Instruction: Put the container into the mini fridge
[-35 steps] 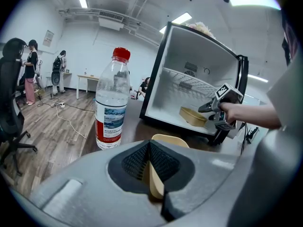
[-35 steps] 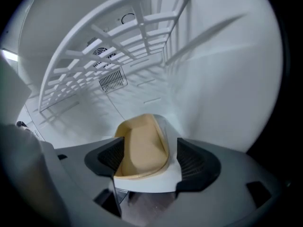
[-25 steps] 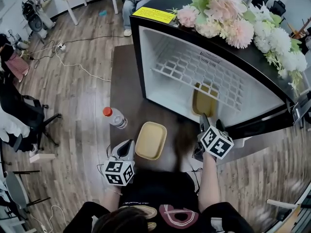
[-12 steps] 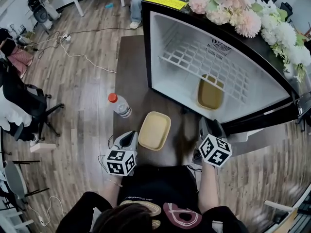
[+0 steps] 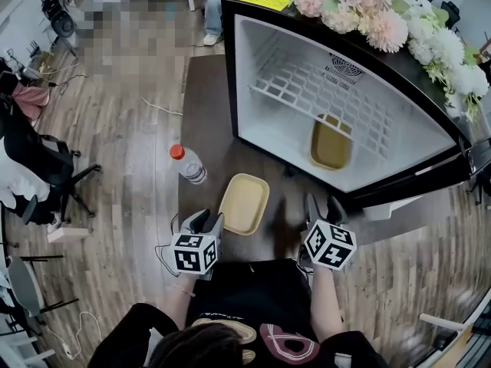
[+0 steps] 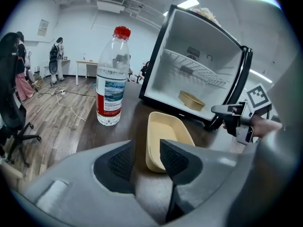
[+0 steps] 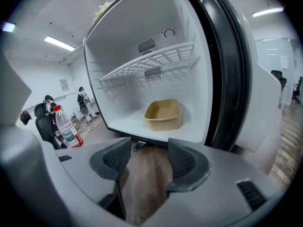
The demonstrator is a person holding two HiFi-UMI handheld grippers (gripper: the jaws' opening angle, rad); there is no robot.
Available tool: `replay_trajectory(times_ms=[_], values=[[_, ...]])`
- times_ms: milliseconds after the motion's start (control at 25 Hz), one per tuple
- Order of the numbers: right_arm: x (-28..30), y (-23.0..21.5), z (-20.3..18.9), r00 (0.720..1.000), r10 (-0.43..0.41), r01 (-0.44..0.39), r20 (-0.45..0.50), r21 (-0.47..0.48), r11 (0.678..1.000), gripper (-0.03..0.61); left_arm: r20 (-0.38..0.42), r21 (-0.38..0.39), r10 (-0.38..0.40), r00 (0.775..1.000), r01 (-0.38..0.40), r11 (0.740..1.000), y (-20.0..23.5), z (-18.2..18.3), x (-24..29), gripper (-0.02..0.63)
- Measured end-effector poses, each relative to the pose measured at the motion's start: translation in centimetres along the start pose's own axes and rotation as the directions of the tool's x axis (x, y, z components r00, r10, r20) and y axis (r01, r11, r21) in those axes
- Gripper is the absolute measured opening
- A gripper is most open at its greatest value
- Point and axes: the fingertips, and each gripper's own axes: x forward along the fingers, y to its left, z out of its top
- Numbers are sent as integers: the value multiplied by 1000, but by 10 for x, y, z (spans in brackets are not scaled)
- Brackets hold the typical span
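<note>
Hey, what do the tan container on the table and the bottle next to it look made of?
Container: likely matte plastic, its tan surface even and dull. Bottle: clear plastic, see-through with a red cap and printed label.

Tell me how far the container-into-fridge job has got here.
Done: one tan container sits on the floor of the open mini fridge. In hand: nothing; the left gripper has just been opening its jaws, empty, aimed at a second container on the table; the right gripper is open and empty. Remaining: probably grasping that second container and putting it inside.
</note>
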Motion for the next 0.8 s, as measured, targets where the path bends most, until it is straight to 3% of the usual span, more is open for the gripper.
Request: replay_trajectory(times_ms=[360,520,800], values=[[-8,-4,-18,1000,-16,17,-24,27,999,239,-182,-53,-38,983,29,998,-5,-25,21,155],[-11,-6,-25,999,-23,24,-36,32,999,239,-209,-1,6,978,-6,1000,-5,-26,28,141],[-11,-11,-22,999,-31,32,-27,39,999,239,-245,-8,67,967,-71,997,-7,-27,41,69]])
